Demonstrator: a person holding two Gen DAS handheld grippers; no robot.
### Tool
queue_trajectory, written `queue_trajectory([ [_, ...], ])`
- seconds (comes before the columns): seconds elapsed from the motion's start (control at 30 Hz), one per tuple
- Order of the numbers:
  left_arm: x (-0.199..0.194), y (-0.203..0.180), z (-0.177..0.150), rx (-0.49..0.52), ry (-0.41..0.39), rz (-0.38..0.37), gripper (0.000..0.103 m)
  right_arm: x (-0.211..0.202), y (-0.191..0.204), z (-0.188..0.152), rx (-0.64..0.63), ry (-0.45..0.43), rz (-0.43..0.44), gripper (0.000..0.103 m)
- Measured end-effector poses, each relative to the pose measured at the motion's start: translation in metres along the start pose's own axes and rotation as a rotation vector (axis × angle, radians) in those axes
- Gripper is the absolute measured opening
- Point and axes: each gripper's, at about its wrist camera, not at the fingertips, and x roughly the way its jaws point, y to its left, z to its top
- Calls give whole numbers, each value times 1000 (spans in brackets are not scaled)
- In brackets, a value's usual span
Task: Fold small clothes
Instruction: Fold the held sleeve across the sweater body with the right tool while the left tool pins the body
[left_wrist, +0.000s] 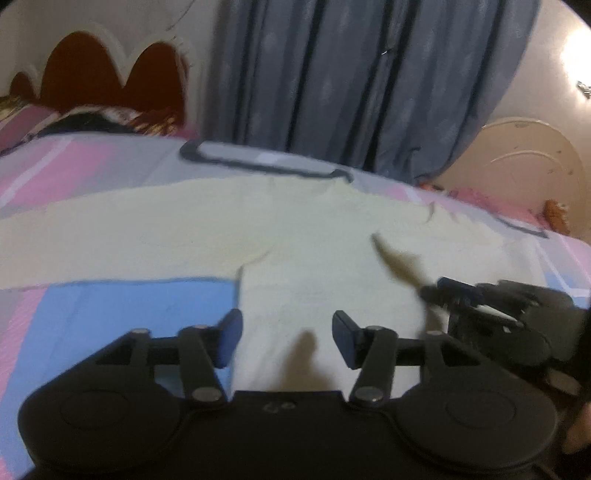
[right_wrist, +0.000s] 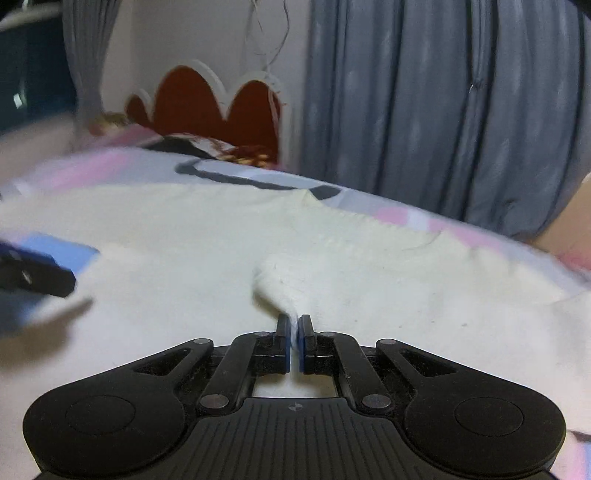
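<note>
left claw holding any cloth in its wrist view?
No: the left claw stands open over the cream garment, with nothing between its pads.

Cream garment (left_wrist: 229, 229) spread flat on striped bedsheet (left_wrist: 92, 170). Left tongs (left_wrist: 287, 338) held apart above garment, nothing between. Right tongs (left_wrist: 436, 291) seen at right edge, blurred.

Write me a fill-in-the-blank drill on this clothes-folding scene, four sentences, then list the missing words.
1. The right hand-held gripper pinches a fold of the ____ garment.
2. The left hand-held gripper has its jaws ____, nothing between them.
3. The garment lies on a pink, blue and grey patterned ____.
4. Behind the bed hangs a grey ____.

Missing words: cream; open; bedsheet; curtain
</note>
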Motion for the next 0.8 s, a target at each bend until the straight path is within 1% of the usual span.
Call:
queue_trajectory([
  [0.03,4,-5,3,3,-4,-23,49,-10,-4,-3,24,-28,13,24],
  [0.07,8,-9,5,-3,-7,-52,48,-19,-12,-6,60,-51,41,24],
  [0.1,13,-15,8,-15,-10,-91,45,-19,-18,-7,83,-45,35,24],
  [0.13,20,-21,12,-29,-6,-136,42,-22,-25,-10,100,-37,10,24],
  [0.2,41,-36,18,-48,23,-199,38,-27,-39,-15,143,-22,-12,20],
  [0.23,52,-42,19,-49,42,-208,32,-28,-48,-20,167,-7,-22,17],
  [0.3,75,-51,22,-66,101,-221,28,-33,-62,-27,190,13,-54,17],
  [0.37,91,-59,27,-89,111,-255,27,-48,-72,-32,212,28,-70,17],
  [0.4,96,-62,28,-88,113,-254,26,-56,-76,-35,221,33,-82,17],
  [0.47,106,-71,30,-74,108,-251,21,-63,-84,-41,247,43,-97,17],
  [0.5,109,-73,30,-70,108,-248,10,-69,-86,-44,267,45,-98,17],
  [0.53,111,-73,31,-69,98,-246,6,-73,-89,-45,285,45,-99,17],
  [0.6,100,-68,35,-61,37,-243,6,-76,-94,-44,310,47,-103,17],
  [0.67,81,-58,38,-29,-33,-210,6,-80,-96,-44,312,44,-106,17],
  [0.73,65,-41,40,-9,-83,-173,6,-81,-95,-43,312,42,-104,17],
  [0.8,57,-21,38,10,-106,-105,6,-77,-95,-40,316,37,-107,17],
])
